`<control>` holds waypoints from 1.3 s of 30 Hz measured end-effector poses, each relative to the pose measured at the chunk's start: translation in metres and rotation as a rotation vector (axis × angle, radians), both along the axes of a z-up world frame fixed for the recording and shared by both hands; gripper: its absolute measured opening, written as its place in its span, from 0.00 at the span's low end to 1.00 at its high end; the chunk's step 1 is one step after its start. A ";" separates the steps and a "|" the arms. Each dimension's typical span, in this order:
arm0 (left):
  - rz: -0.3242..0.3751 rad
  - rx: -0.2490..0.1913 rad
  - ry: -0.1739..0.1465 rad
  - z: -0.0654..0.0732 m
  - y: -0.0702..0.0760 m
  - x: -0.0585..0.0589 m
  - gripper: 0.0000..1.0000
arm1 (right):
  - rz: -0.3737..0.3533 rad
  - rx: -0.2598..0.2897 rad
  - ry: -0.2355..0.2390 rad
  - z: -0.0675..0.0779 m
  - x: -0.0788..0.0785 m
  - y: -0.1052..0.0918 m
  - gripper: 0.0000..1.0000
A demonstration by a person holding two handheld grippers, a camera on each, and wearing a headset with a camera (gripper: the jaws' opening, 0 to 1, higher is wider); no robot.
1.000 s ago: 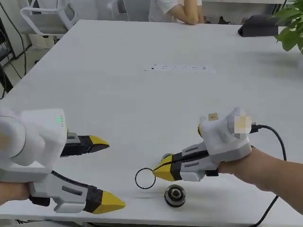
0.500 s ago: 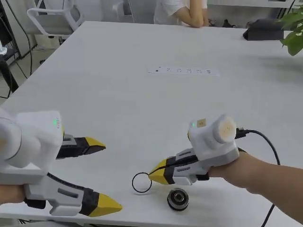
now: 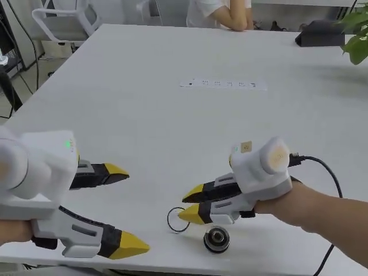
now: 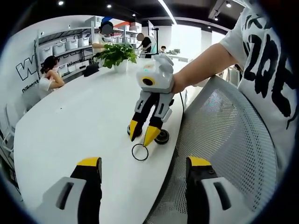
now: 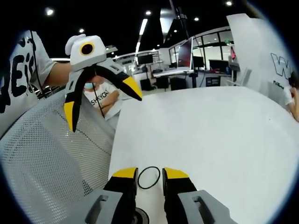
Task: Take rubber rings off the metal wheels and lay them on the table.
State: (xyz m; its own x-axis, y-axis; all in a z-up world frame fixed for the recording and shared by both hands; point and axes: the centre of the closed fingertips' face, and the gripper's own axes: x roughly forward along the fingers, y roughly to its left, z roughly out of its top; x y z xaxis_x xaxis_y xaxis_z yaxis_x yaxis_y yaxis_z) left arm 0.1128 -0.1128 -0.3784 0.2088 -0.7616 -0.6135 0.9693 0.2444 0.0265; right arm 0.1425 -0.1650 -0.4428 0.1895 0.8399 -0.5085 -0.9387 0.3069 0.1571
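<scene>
A thin black rubber ring (image 3: pixel 169 221) lies flat on the white table (image 3: pixel 190 126), just past the yellow tips of my right gripper (image 3: pixel 188 204). That gripper is open by a small gap and holds nothing. A metal wheel (image 3: pixel 217 239) sits on the table under the right gripper's body, near the front edge. My left gripper (image 3: pixel 132 210) hovers to the left, jaws wide open and empty. The left gripper view has the ring (image 4: pixel 132 152), the wheel (image 4: pixel 162 137) and the right gripper (image 4: pixel 142 133) ahead. The right gripper view has the ring (image 5: pixel 138 179) beyond its own tips (image 5: pixel 150 173).
A white power strip (image 3: pixel 224 84) lies mid-table. At the far edge sit a dark object (image 3: pixel 322 33), a green plant (image 3: pixel 356 40) and a seated person (image 3: pixel 221 14). A mesh chair (image 4: pixel 224 140) stands at the near edge. A cable (image 3: pixel 328 172) trails from the right gripper.
My right gripper, shut on the ring before, has opened slightly and the ring now lies loose on the table at its tips. The left gripper has stayed wide open.
</scene>
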 end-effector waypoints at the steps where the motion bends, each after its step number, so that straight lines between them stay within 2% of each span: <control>1: -0.002 0.000 0.001 0.000 0.000 0.000 0.71 | -0.001 0.003 0.000 0.001 0.000 -0.001 0.20; 12: -0.030 -0.001 0.003 -0.002 -0.011 -0.001 0.71 | -0.003 0.051 -0.008 0.016 -0.011 -0.009 0.25; 14: -0.035 -0.006 0.014 -0.002 -0.014 -0.001 0.70 | -0.006 0.057 -0.008 0.017 -0.014 -0.011 0.26; 16: -0.038 -0.014 0.023 -0.002 -0.017 -0.001 0.70 | -0.010 0.063 -0.005 0.018 -0.015 -0.014 0.27; 25: -0.061 -0.027 0.024 0.000 -0.027 0.001 0.67 | -0.036 0.074 -0.008 0.025 -0.020 -0.031 0.29; 28: -0.076 -0.024 0.017 -0.001 -0.032 0.001 0.66 | -0.041 0.076 -0.007 0.025 -0.023 -0.036 0.30; 39: -0.133 -0.019 0.022 -0.006 -0.052 0.000 0.62 | -0.069 0.079 0.002 0.019 -0.035 -0.049 0.31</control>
